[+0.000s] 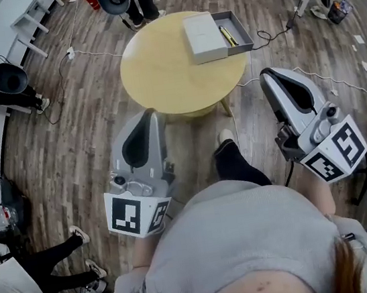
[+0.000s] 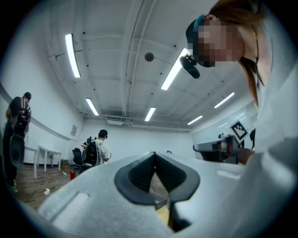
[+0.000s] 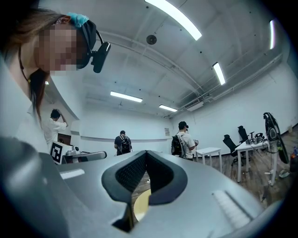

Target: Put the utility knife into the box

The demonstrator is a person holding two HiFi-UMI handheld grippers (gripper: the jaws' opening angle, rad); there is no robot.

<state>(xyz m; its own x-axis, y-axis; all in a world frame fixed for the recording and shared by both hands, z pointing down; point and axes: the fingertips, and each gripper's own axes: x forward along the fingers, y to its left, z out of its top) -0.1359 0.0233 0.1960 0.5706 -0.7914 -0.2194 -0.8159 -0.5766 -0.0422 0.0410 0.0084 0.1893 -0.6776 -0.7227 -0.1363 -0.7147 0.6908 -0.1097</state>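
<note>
Utility knife [image 1: 227, 35] inside box [image 1: 240, 31], far right on round desk [image 1: 160, 78]. Left gripper [image 1: 154, 114], right gripper [image 1: 269, 73] both closed, empty, near side.

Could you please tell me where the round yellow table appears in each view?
Head view: round yellow wooden table, top centre.
Left gripper view: yellow sliver low between the left tongs.
Right gripper view: yellow patch low between the right tongs.
Shared landmark: brown wood plank floor.

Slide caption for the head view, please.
Left gripper and right gripper, both shut, held short of the round yellow table; yellow utility knife lies in the open grey box.
</note>
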